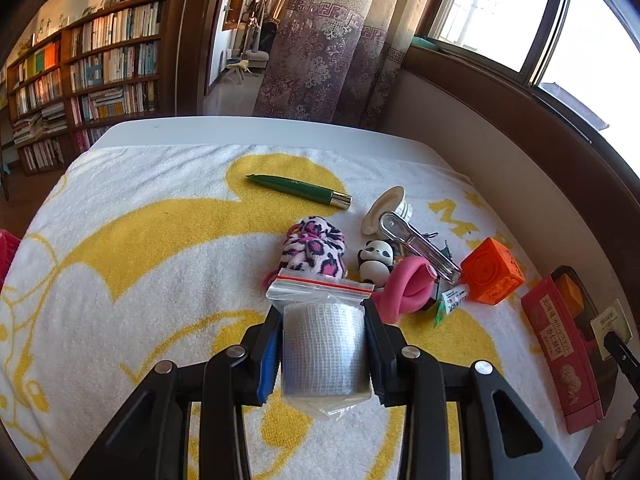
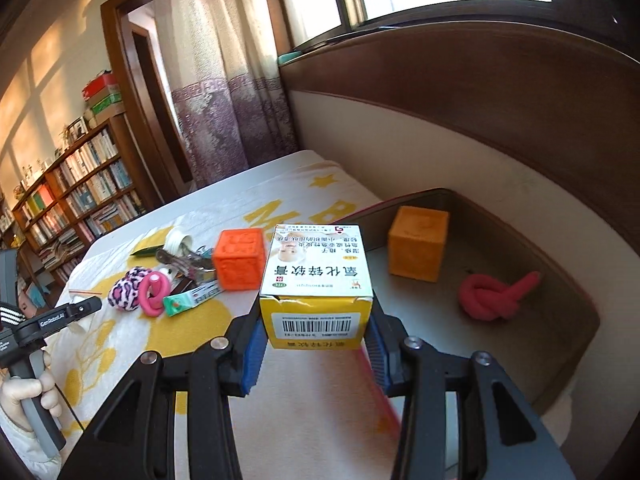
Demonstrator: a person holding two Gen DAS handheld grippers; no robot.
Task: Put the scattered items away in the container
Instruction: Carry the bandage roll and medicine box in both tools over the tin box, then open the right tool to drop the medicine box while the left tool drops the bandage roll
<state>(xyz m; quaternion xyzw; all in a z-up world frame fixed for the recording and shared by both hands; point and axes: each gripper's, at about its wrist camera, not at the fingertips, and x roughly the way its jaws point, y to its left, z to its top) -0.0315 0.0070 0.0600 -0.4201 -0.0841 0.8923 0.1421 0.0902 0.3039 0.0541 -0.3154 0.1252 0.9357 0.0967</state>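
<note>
- Right tongs (image 2: 316,320): clamped on the yellow ointment box (image 2: 316,280), barcode end toward the camera, held above the near rim of the container (image 2: 576,292).
- Container: dark-walled tray at the desk's right end; already holds an orange-yellow block (image 2: 418,243) and a knotted red cord (image 2: 490,297).
- Step in hand, as judged: carry the box forward past the rim, lower it onto the bare floor between block and cord, then release. Keep it level; the torn flap edge suggests a soft carton, so squeeze no harder.
- Left tongs (image 1: 324,344): gripping a bagged gauze roll (image 1: 324,348) over the yellow-and-white towel (image 1: 120,248), well apart from the container. The bag is slippery; hold on the roll itself.
- Remaining on towel: green pen (image 1: 298,190), leopard scrunchie (image 1: 314,249), panda figure (image 1: 374,262), pink loop (image 1: 406,284), orange cube (image 1: 493,276), nail clipper (image 1: 416,242), white cap (image 1: 386,210).
- Risk: both tools converge at the right end; enter the container one at a time.
</note>
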